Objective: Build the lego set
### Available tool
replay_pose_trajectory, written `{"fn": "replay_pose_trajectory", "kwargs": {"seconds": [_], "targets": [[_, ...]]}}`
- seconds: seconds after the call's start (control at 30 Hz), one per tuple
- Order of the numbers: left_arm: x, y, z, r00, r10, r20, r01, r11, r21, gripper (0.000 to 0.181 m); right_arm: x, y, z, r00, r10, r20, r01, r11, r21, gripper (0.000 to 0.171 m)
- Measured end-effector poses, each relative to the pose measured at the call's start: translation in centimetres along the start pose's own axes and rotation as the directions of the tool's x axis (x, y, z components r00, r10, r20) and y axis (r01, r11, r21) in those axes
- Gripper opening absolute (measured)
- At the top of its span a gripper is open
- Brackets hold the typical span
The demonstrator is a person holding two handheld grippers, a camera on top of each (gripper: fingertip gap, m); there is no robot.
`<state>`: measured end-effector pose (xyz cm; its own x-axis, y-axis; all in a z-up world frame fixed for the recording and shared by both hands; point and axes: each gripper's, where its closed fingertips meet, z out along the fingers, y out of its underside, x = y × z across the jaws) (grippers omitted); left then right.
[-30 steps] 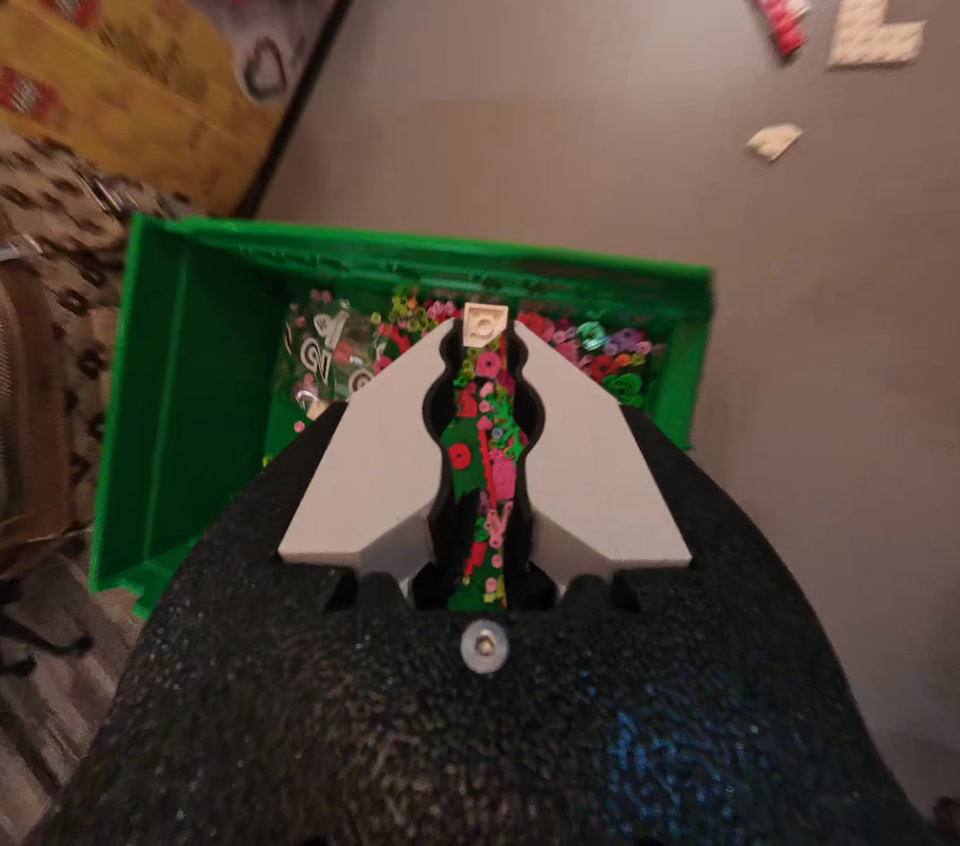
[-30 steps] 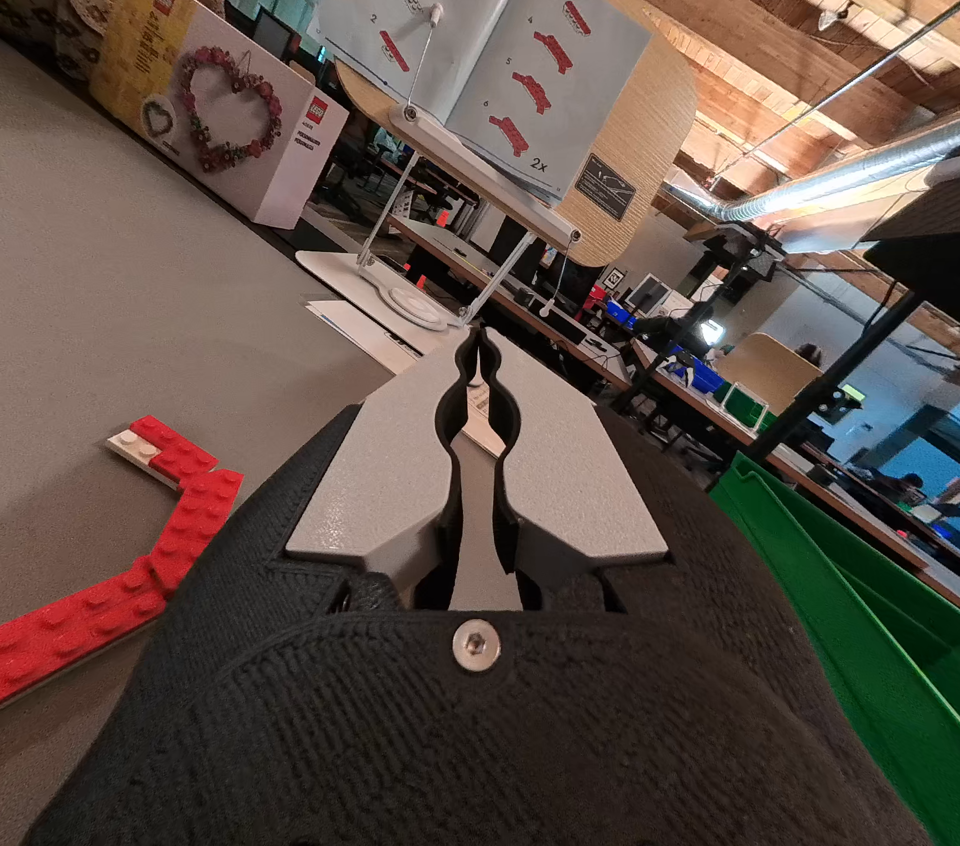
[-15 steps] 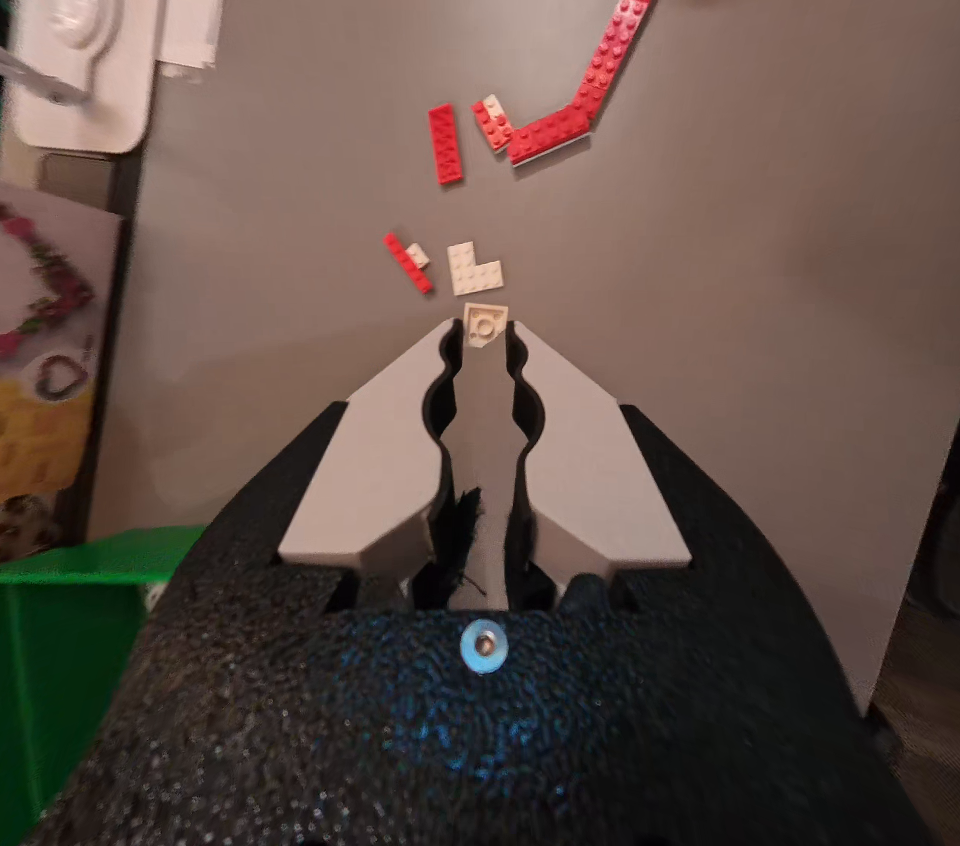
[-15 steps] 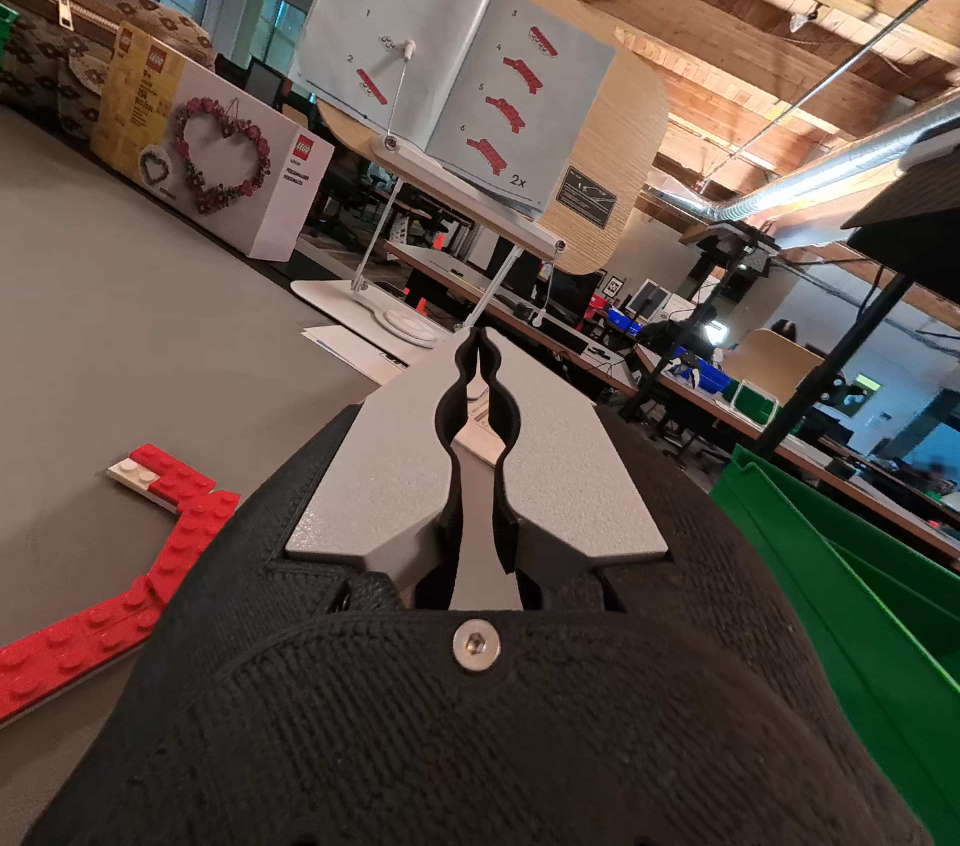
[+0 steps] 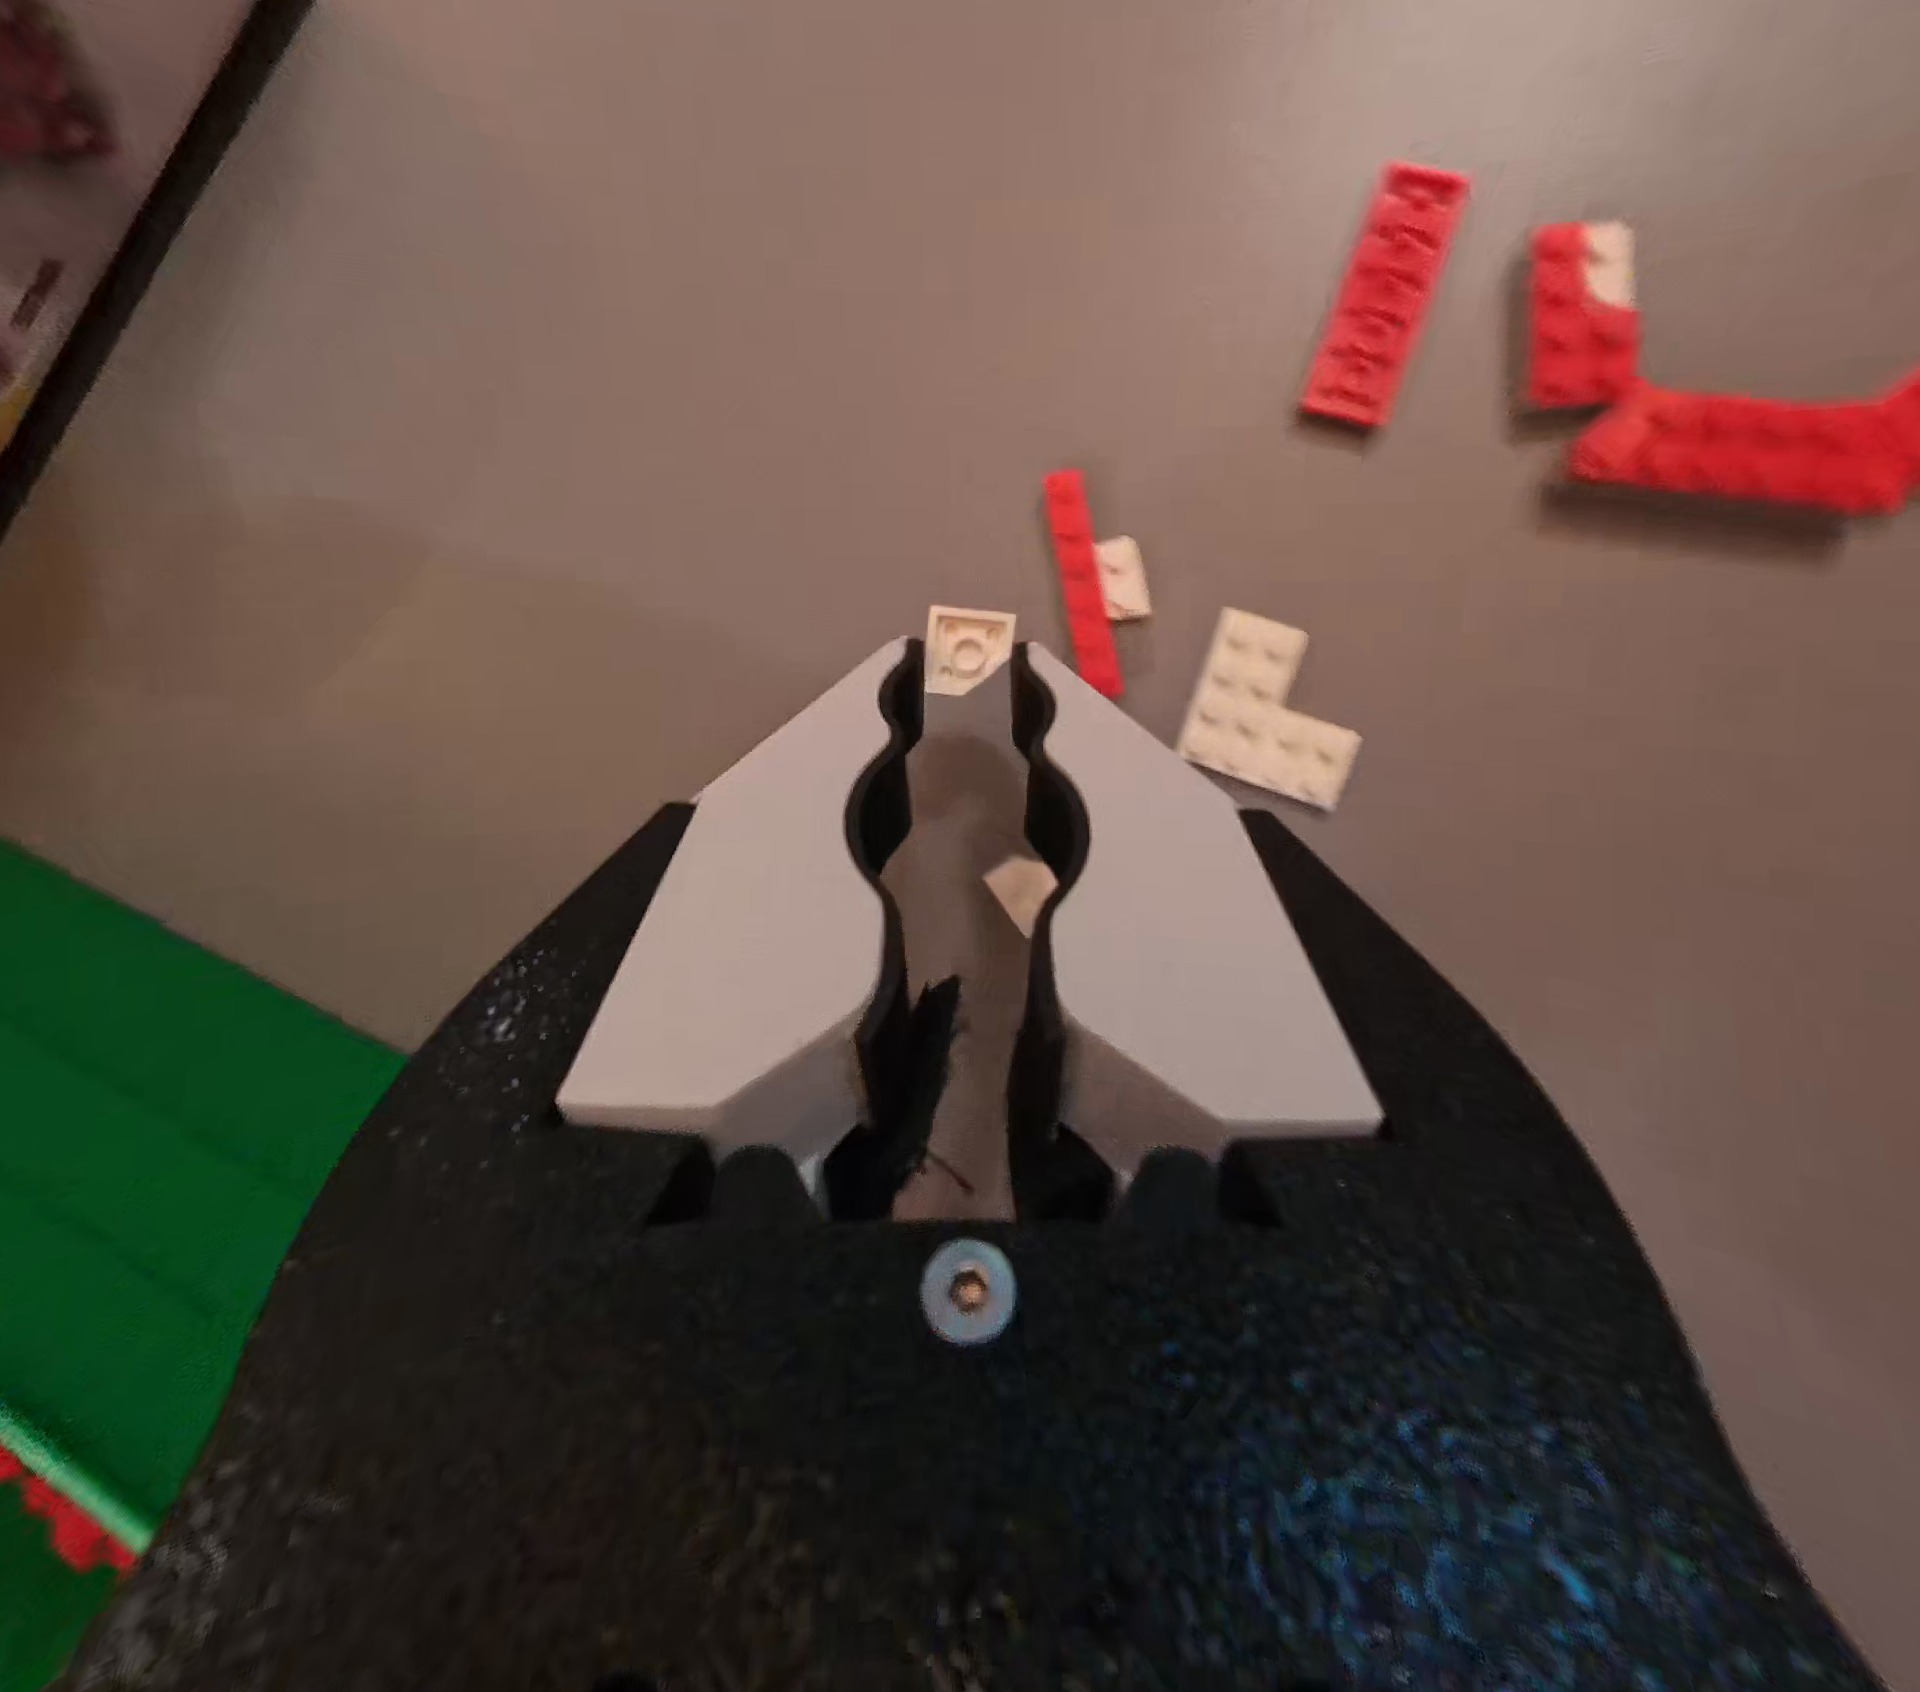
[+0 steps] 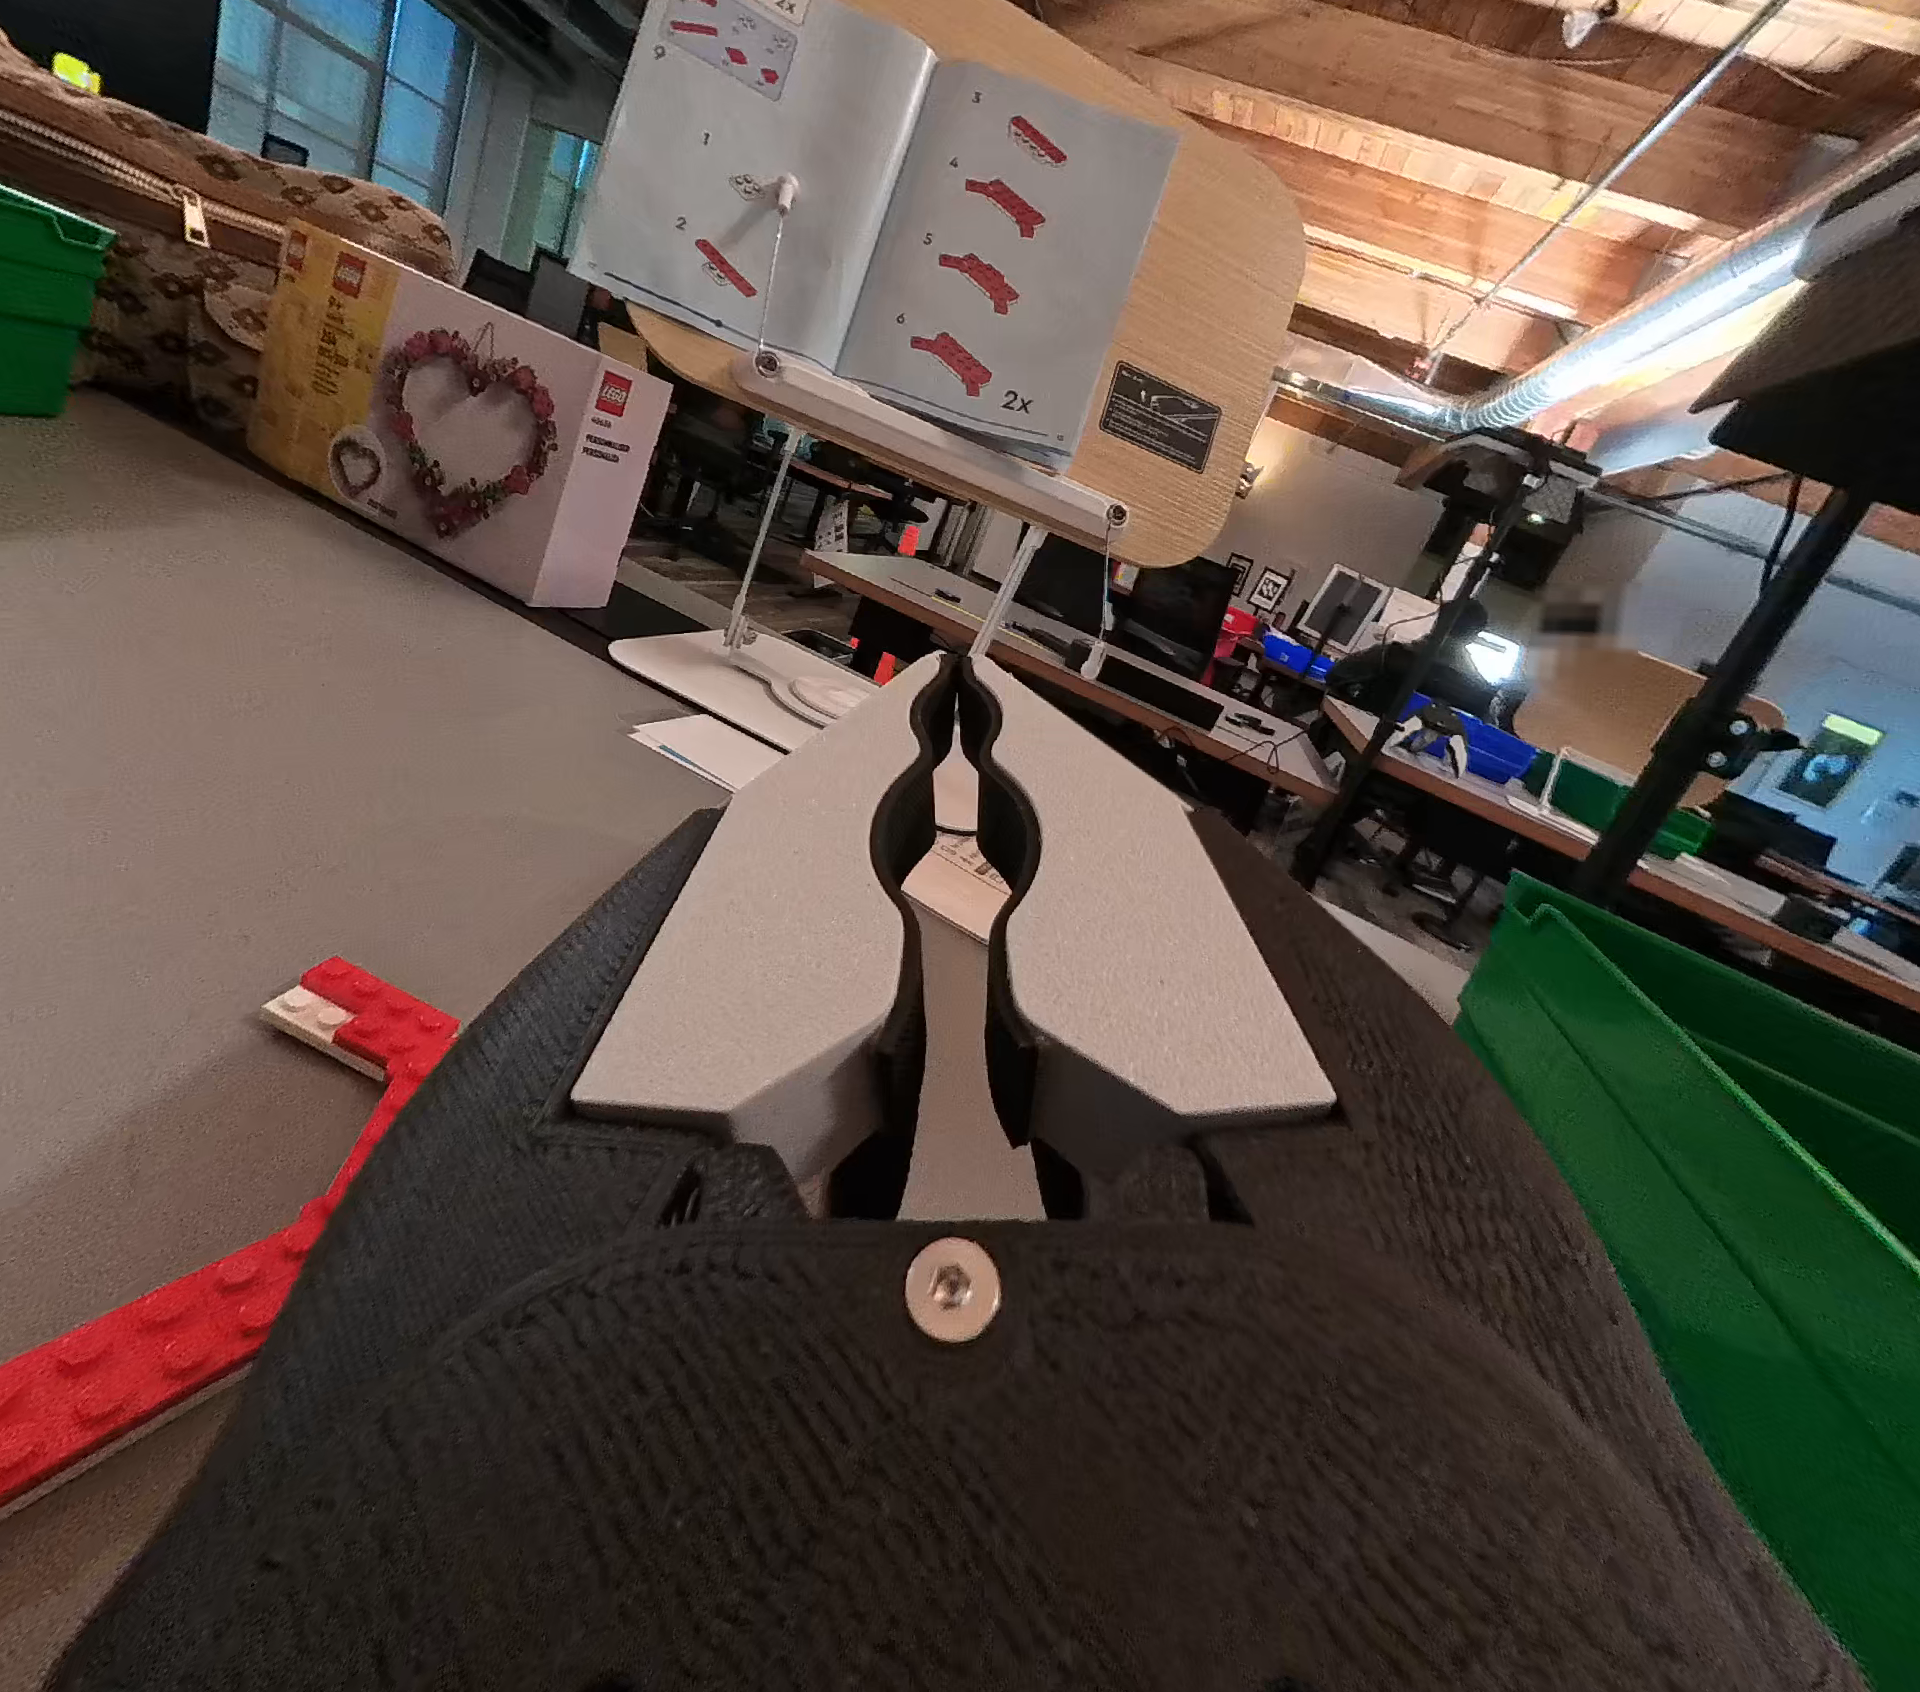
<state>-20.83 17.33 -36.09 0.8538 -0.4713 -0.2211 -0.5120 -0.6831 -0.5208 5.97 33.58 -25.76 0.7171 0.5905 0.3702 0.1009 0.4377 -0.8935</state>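
Half a second ago the loose bricks lay straight ahead of the left gripper (image 5: 968, 655); now they sit off at 1 and 2 o'clock, and the green bin (image 5: 125, 1112) fills more of the 8 o'clock corner. The gripper is pinching a small cream plate (image 5: 968, 647) at its very tips, above the grey table (image 5: 831, 188). The plate has its underside toward the camera, with a ring in the middle. One corner is cut off, and the narrow end points back at 6 o'clock.

Just past the tips at 1 o'clock lies a thin red strip (image 5: 1083, 582), its long side running from 12 to 6, with a tiny cream piece (image 5: 1124, 577) touching it. Beside them is a cream L-shaped plate (image 5: 1262, 712). Farther off at 2 o'clock are a red plate (image 5: 1387, 295) and the red frame (image 5: 1704, 406).

The right gripper (image 6: 957, 684) is closed with nothing in it. Its tips point at the open instruction book (image 6: 873, 188) on a stand. The set's box (image 6: 457, 416) stands at 10 o'clock.
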Motion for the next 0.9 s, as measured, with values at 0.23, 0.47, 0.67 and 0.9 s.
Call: {"fn": "replay_pose_trajectory", "kwargs": {"seconds": [0.23,0.47,0.67,0.9], "targets": [[-1.8,1.1,2.0,0.997,-0.072,0.041,0.075,0.994,-0.077,0.015,0.5,0.1,0.1,0.999,0.037,-0.008,-0.037,0.999,0.007,0.0],[-1.4,1.3,2.3,0.988,-0.154,-0.026,0.151,0.984,-0.093,0.027,0.7,0.1,0.2,0.999,0.049,-0.014,-0.049,0.999,0.011,0.0],[-2.6,-1.2,0.4,0.961,-0.275,0.006,0.273,0.957,0.101,0.038,1.1,0.1,0.1,0.998,0.063,-0.03,-0.062,0.998,0.014,0.0],[-5.2,-6.3,-9.6,0.889,-0.388,0.245,0.163,0.766,0.622,0.034,1.1,0.0,0.0,0.998,0.05,-0.034,-0.049,0.999,0.016,0.0]]}}
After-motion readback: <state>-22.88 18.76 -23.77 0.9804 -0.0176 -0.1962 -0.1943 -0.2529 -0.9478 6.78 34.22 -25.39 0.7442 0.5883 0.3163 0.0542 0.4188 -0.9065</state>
